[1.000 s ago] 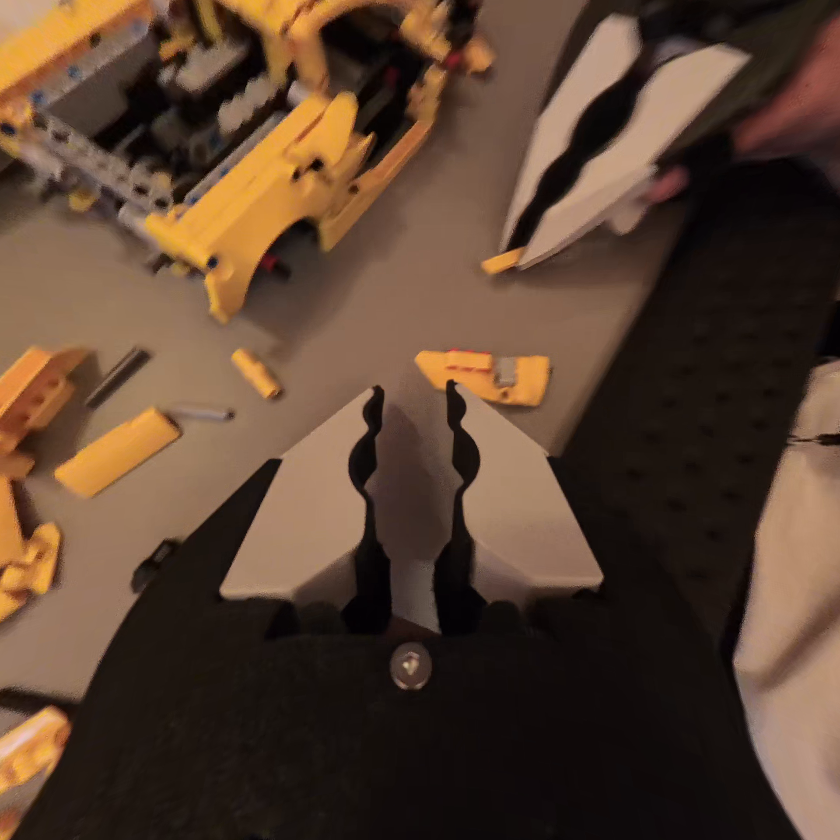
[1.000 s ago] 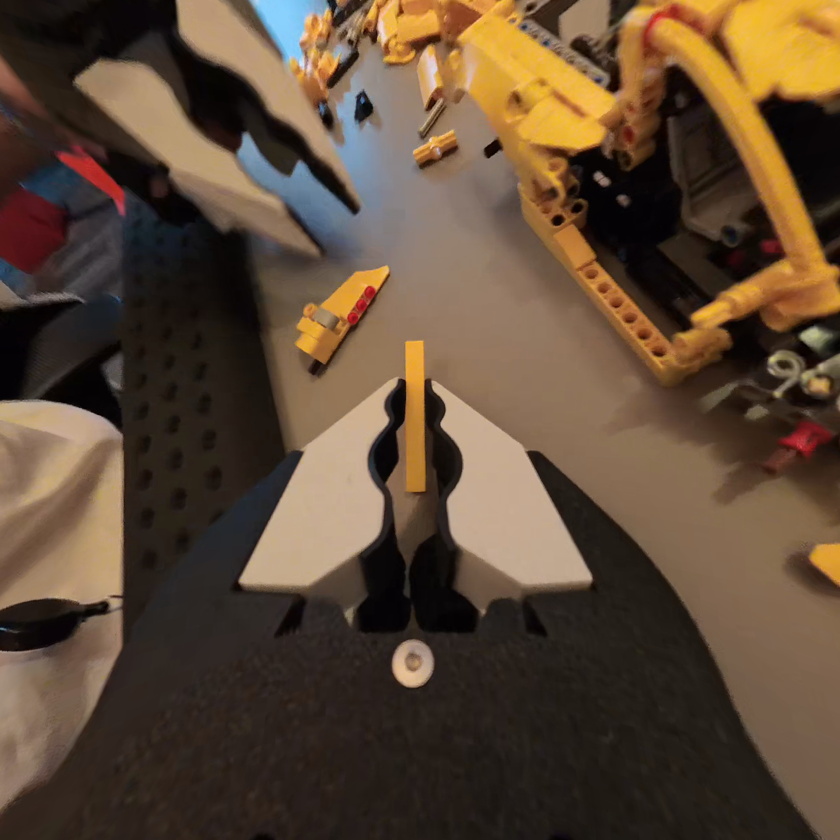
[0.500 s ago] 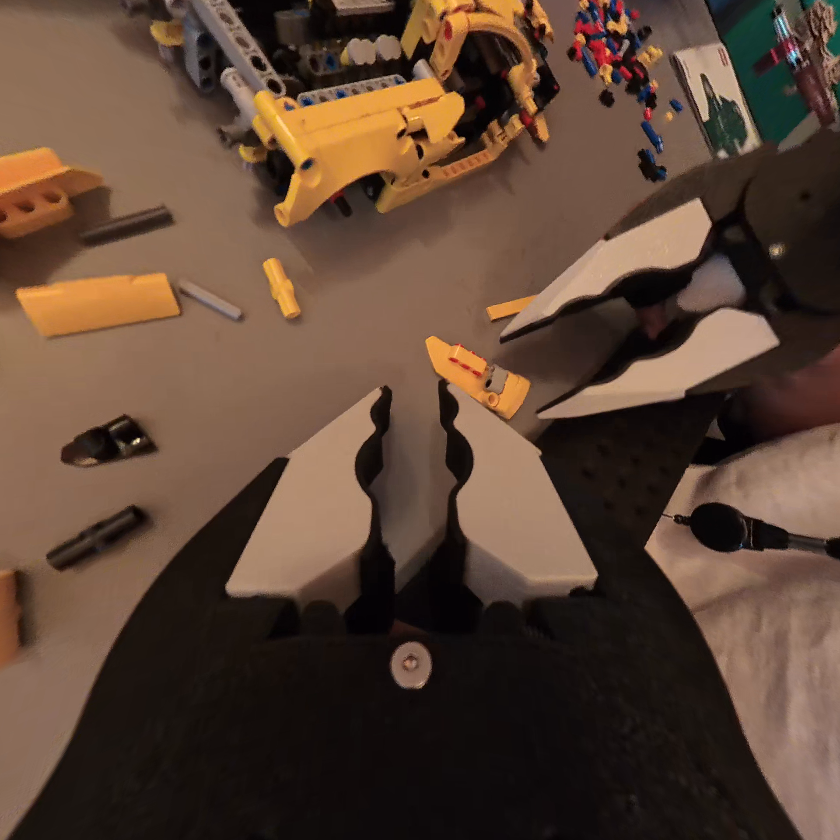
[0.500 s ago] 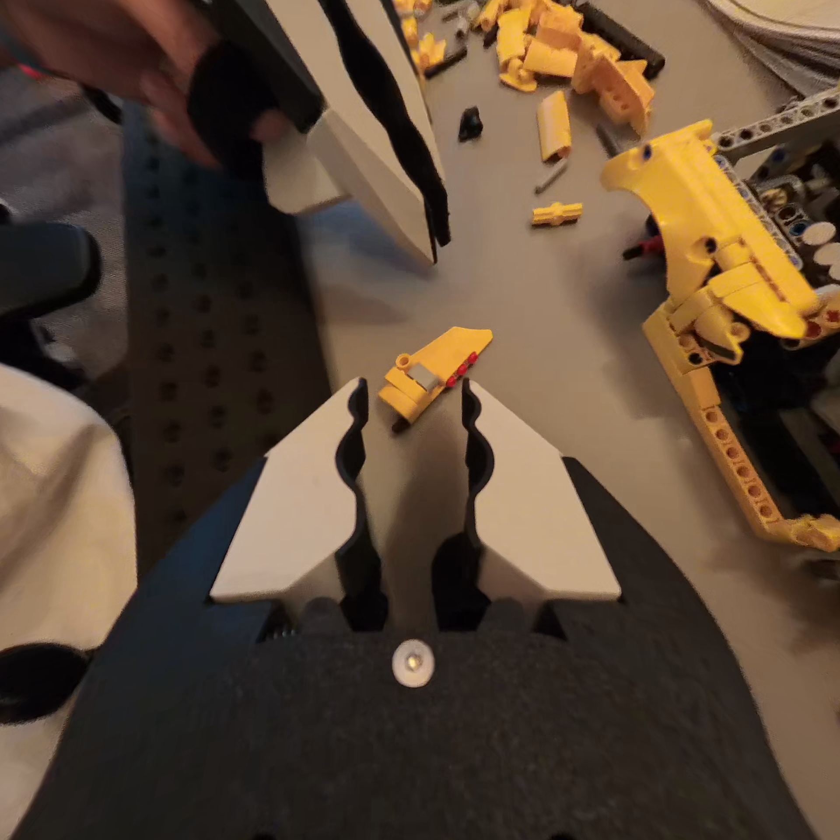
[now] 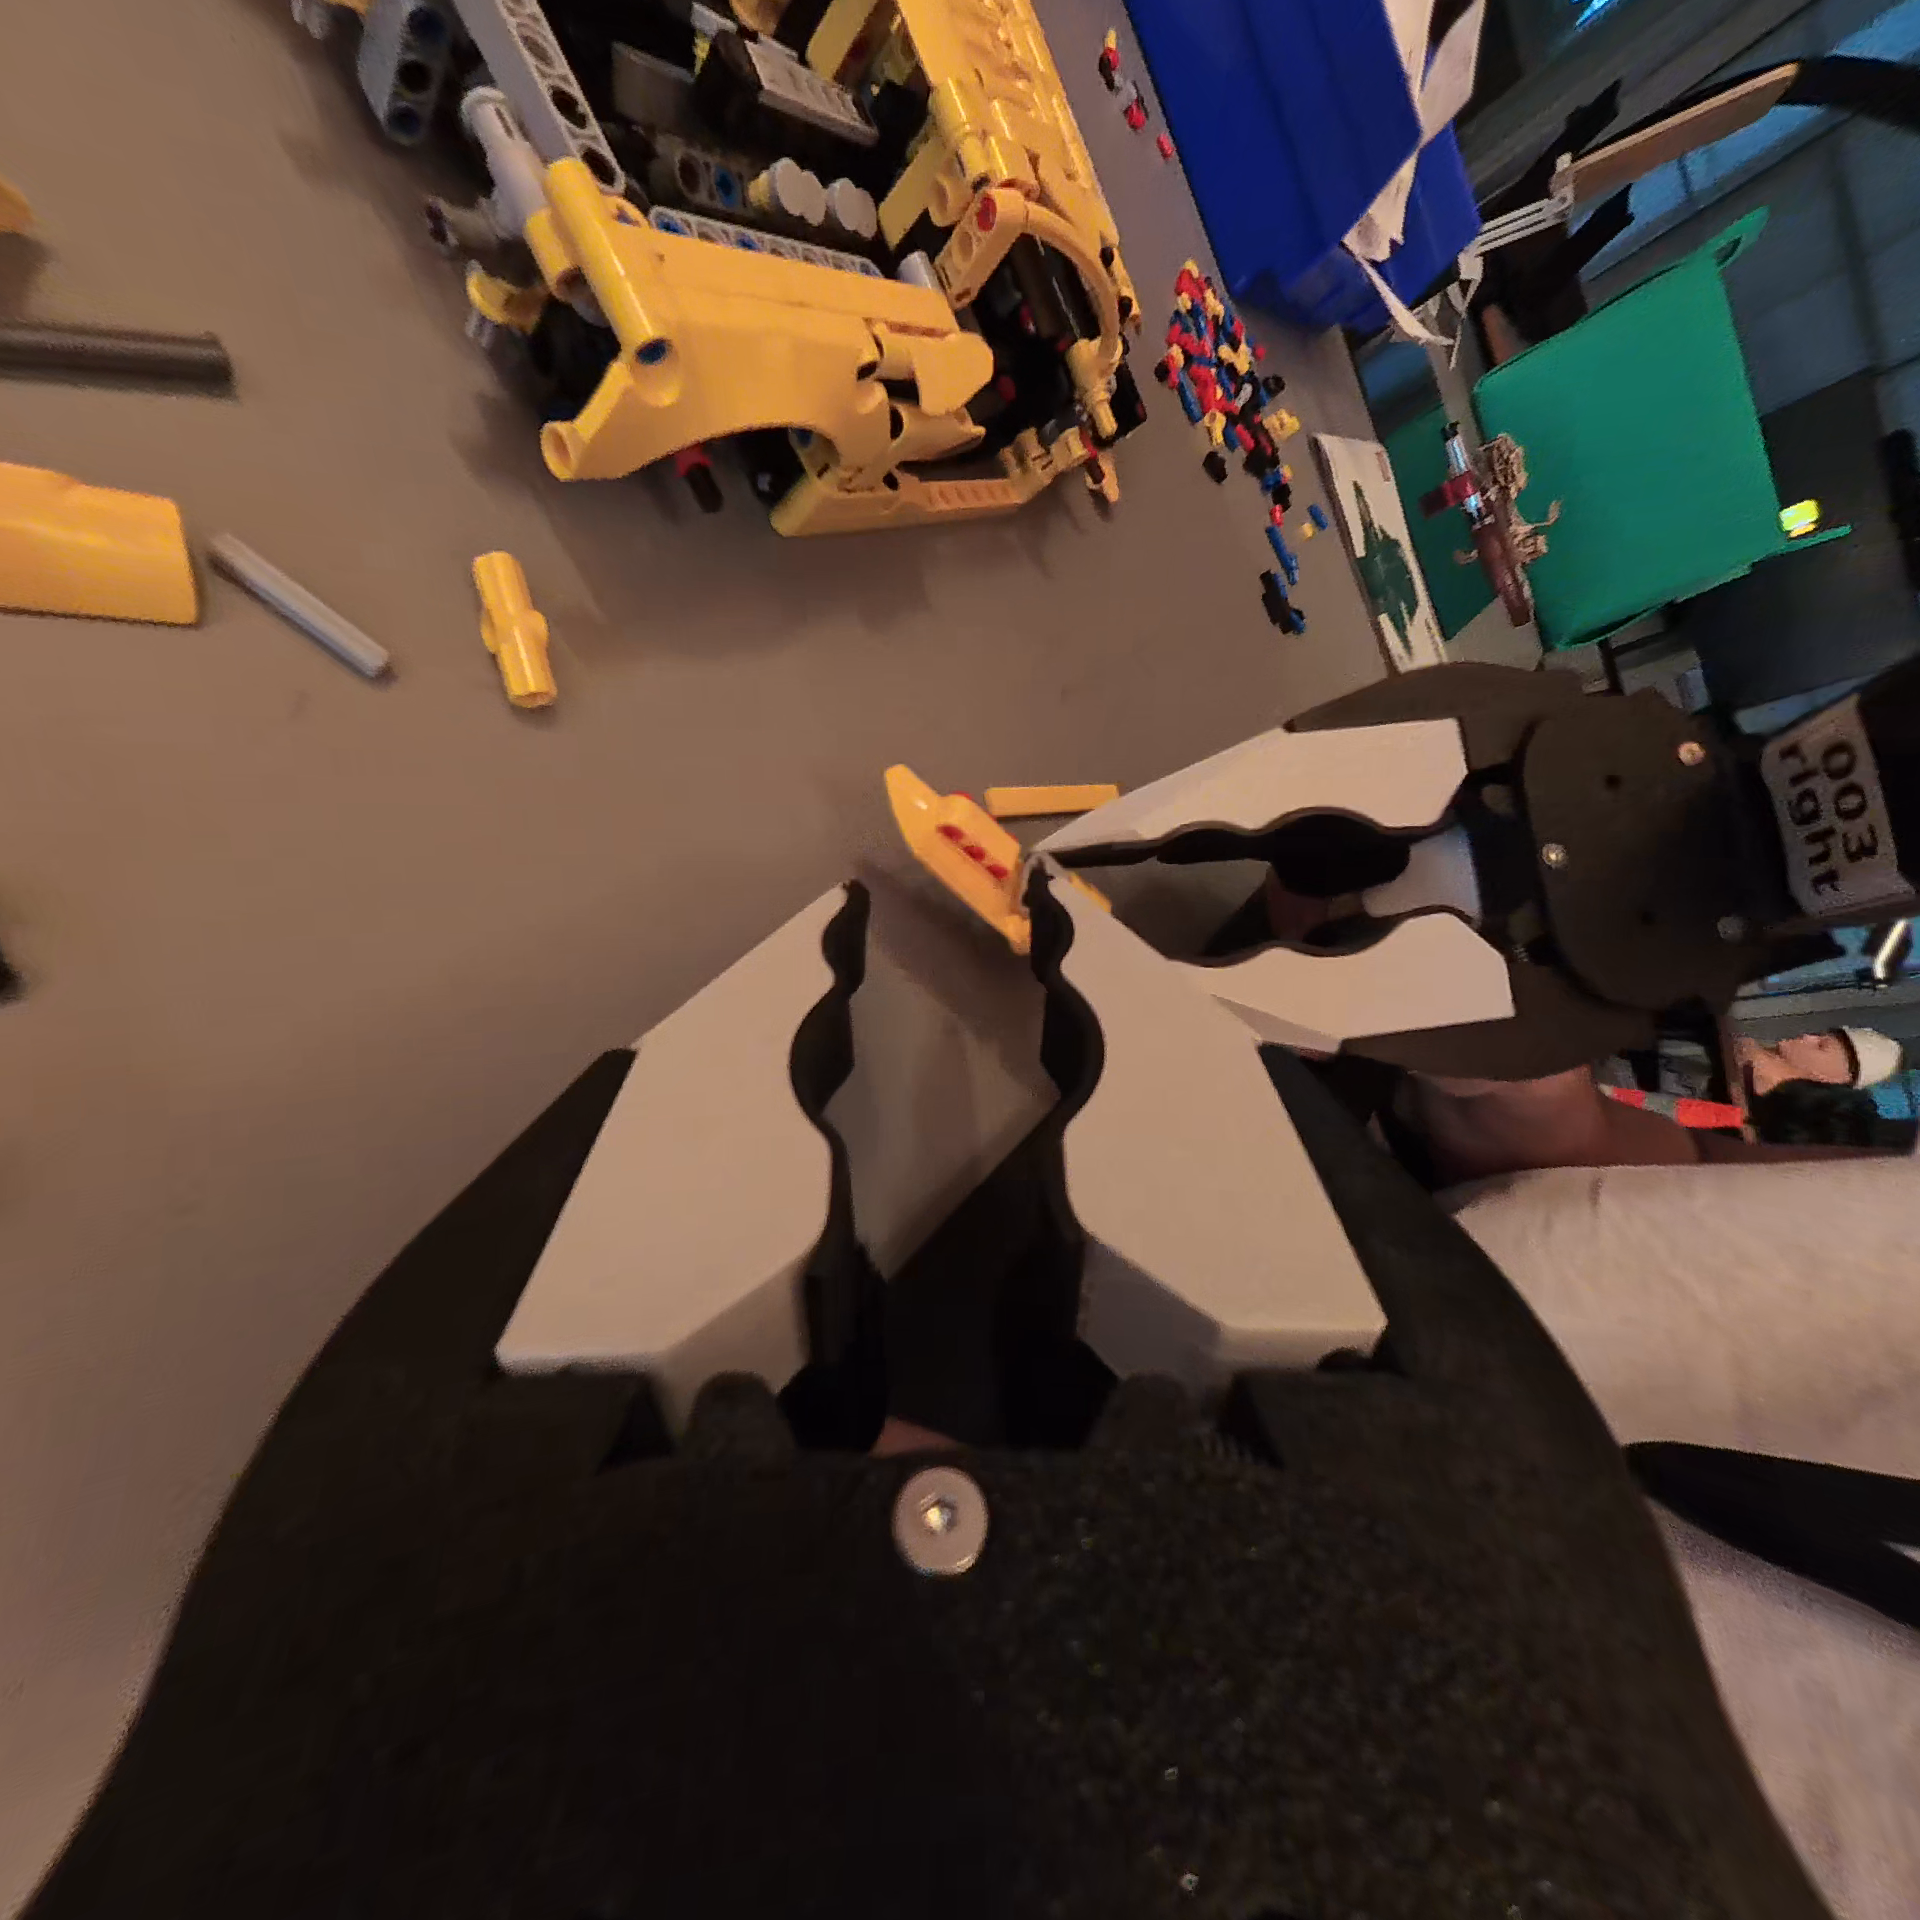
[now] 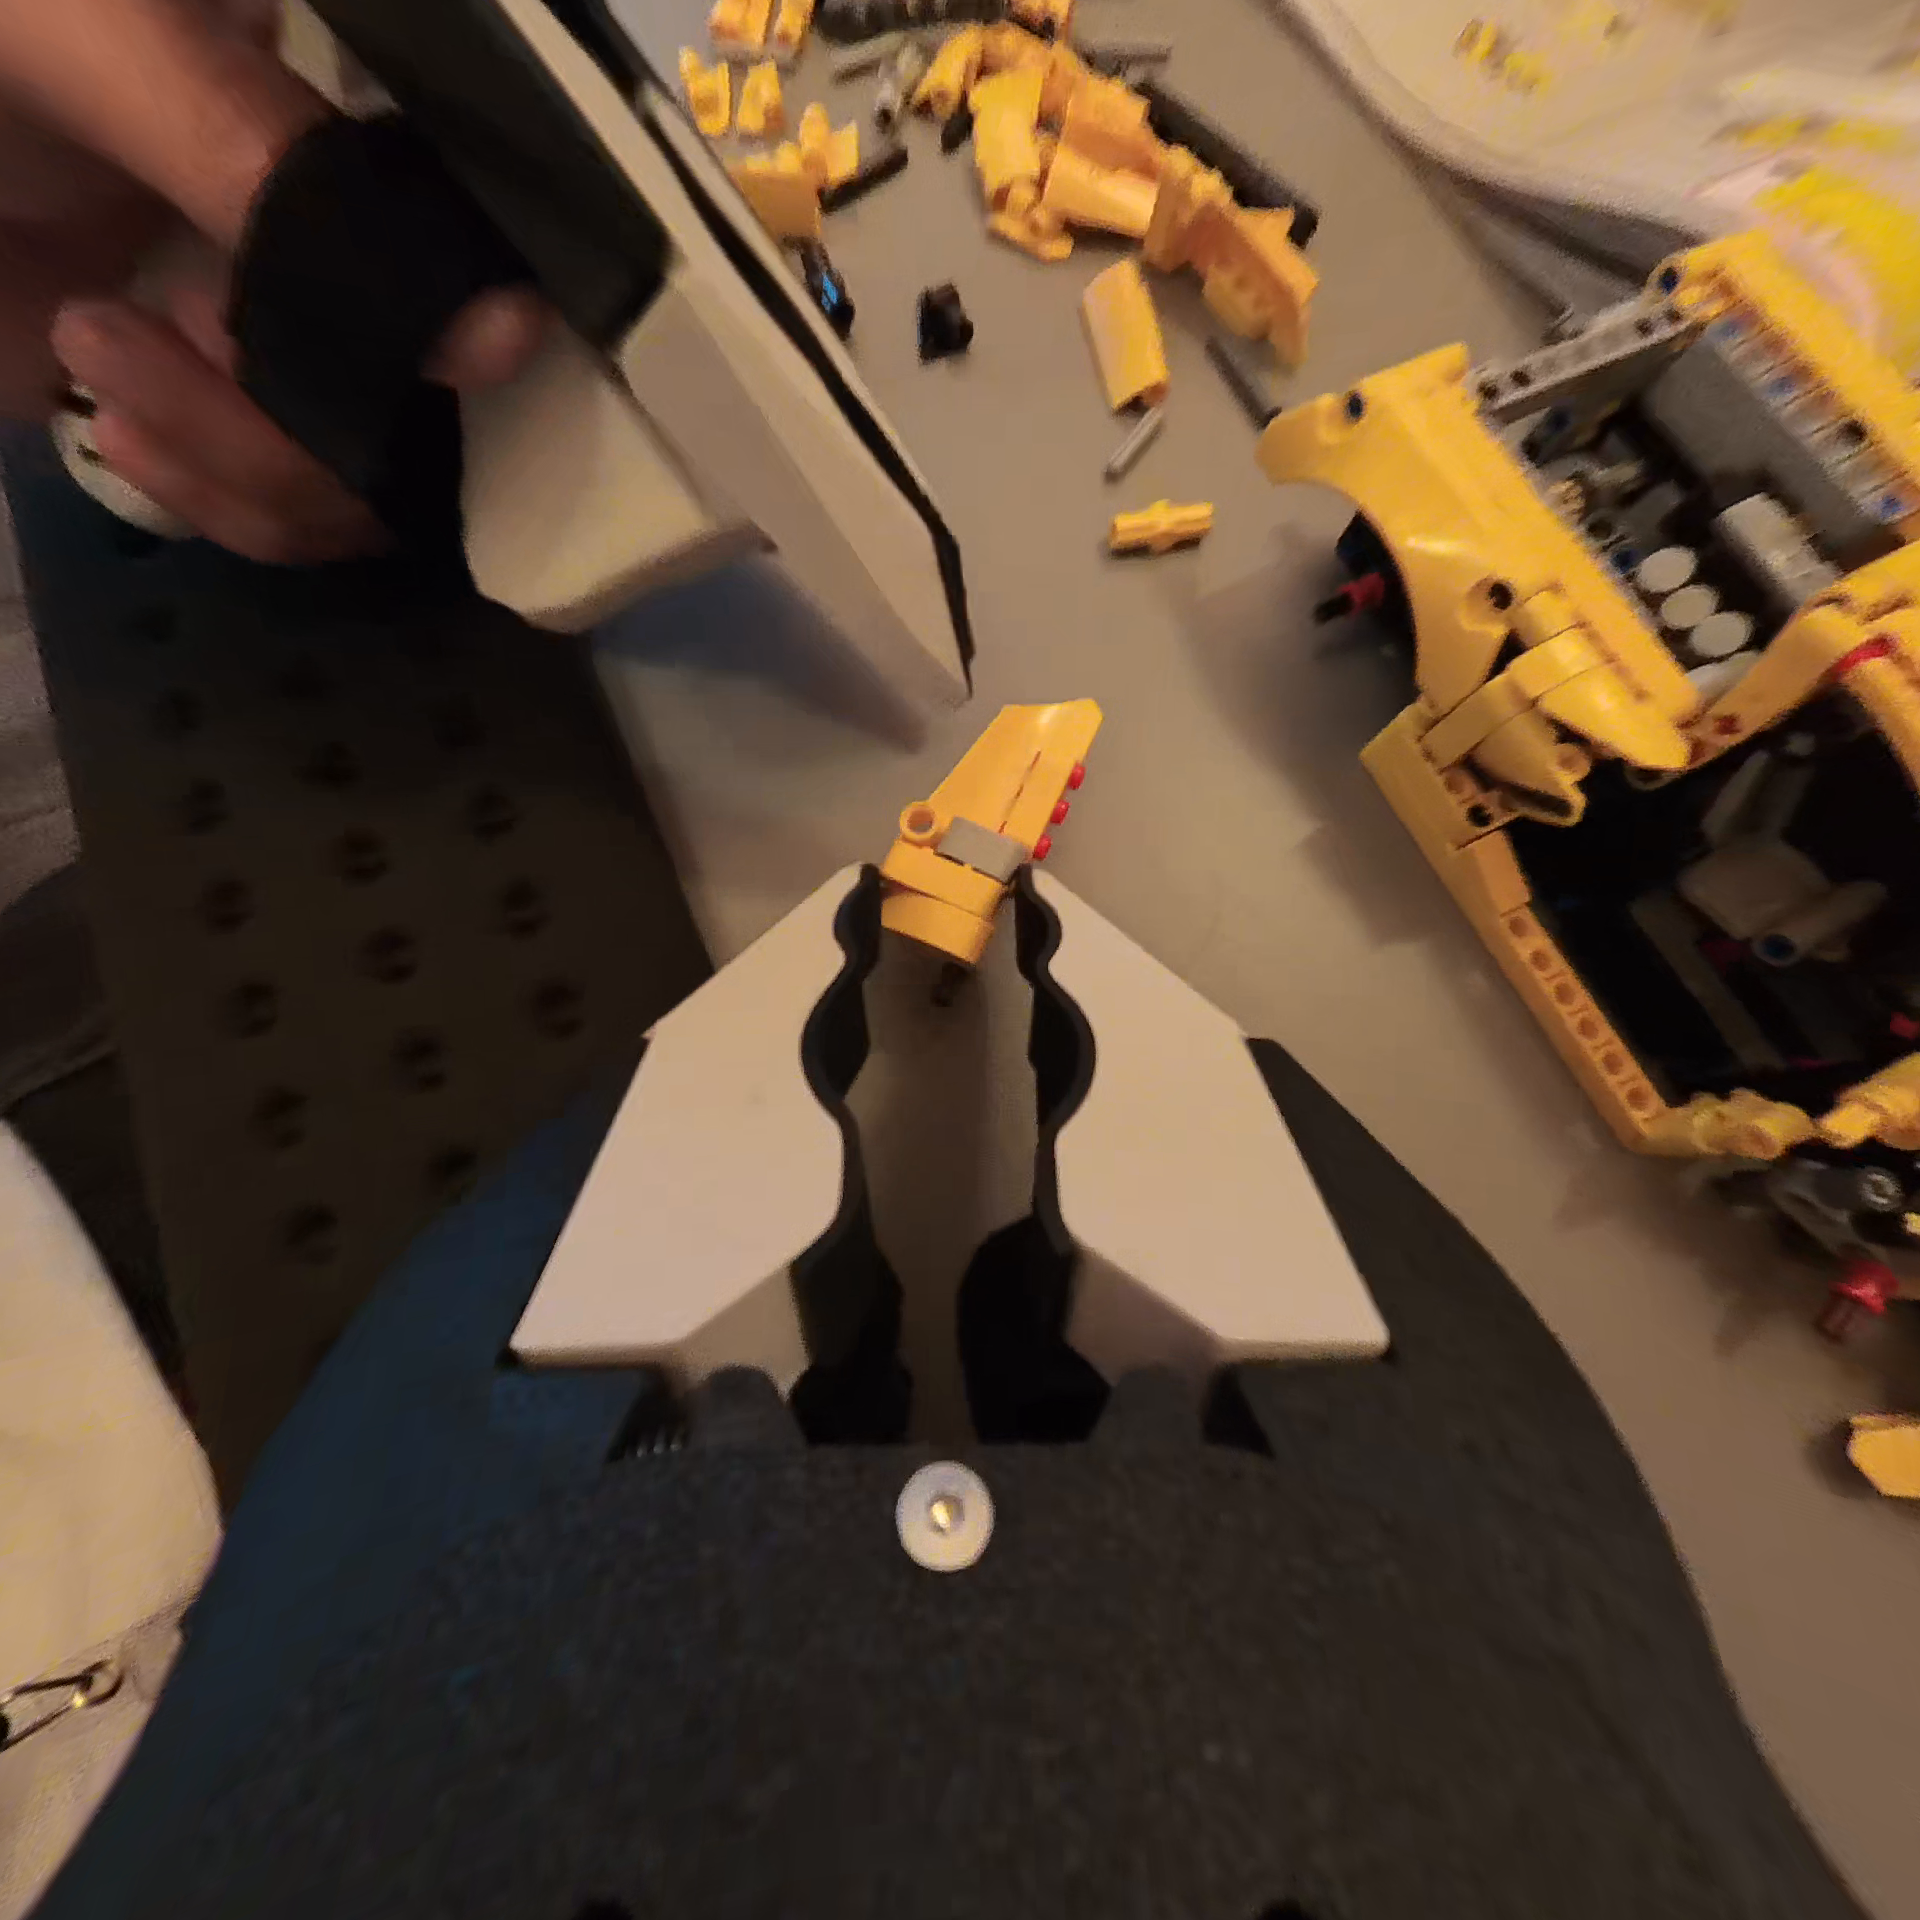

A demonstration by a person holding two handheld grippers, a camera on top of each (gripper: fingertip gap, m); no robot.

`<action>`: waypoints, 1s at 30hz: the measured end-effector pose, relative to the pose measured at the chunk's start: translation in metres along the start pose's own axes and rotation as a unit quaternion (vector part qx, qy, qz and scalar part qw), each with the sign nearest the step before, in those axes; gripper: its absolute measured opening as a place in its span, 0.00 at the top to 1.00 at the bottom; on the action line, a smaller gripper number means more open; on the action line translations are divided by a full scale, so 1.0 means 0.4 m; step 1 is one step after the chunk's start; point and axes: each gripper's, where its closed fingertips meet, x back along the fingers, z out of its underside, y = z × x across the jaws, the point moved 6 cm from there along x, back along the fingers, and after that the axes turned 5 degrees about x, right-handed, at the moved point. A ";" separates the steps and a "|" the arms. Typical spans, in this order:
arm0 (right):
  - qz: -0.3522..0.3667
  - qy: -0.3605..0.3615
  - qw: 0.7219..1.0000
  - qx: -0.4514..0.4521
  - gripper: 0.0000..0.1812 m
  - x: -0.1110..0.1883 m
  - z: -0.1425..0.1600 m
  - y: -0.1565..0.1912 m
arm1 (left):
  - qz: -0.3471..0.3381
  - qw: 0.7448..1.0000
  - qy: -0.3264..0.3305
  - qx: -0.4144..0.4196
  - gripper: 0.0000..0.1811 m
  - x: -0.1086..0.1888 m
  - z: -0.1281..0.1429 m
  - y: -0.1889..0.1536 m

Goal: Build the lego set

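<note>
Two grippers converge on one part: a small yellow wedge-shaped lego sub-assembly with red pins and a grey clip (image 6: 982, 831), lying flat on the grey matte tabletop (image 6: 1195, 935).

Right gripper (image 6: 940, 883) is spread, with the wedge's near end between its tips and not yet pinched. Left gripper (image 5: 940, 904) is also released and empty; it sits just beside the wedge at 10 o'clock in the right wrist view.

Risks, as I judge them:
- The wedge is tapered, so closing on the slope could squirt it forward toward 12 o'clock.
- The tips grip only the stacked end, so a short bite could let it pivot or pop the grey clip off.
- Both tool noses are close together, so they may collide or knock the thin flat yellow plate (image 5: 1049, 800) lying just past the wedge.
- The wedge lies near the table edge, so a slip could send it off.

The half-built yellow lego vehicle (image 6: 1558, 675) sits at 2 o'clock, well apart. Loose yellow pieces (image 6: 1091, 177) are piled at 12 o'clock. A dark perforated board borders the table at 9 o'clock.

Room is dim with warm light. A blue bin (image 5: 1299, 135) and a green box (image 5: 1621, 468) stand beyond the table.
</note>
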 end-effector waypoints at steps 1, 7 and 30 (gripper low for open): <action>0.005 -0.011 1.000 -0.003 0.87 0.006 -0.004 0.000 | 0.005 1.000 0.001 0.004 0.83 -0.004 -0.002 -0.001; 0.035 -0.063 0.997 -0.013 0.87 0.036 -0.020 -0.001 | 0.050 0.998 0.006 0.032 0.88 -0.022 -0.006 -0.019; -0.065 0.099 0.988 0.098 0.91 0.052 0.107 -0.117 | 0.121 0.928 -0.052 -0.347 0.99 -0.025 -0.057 -0.084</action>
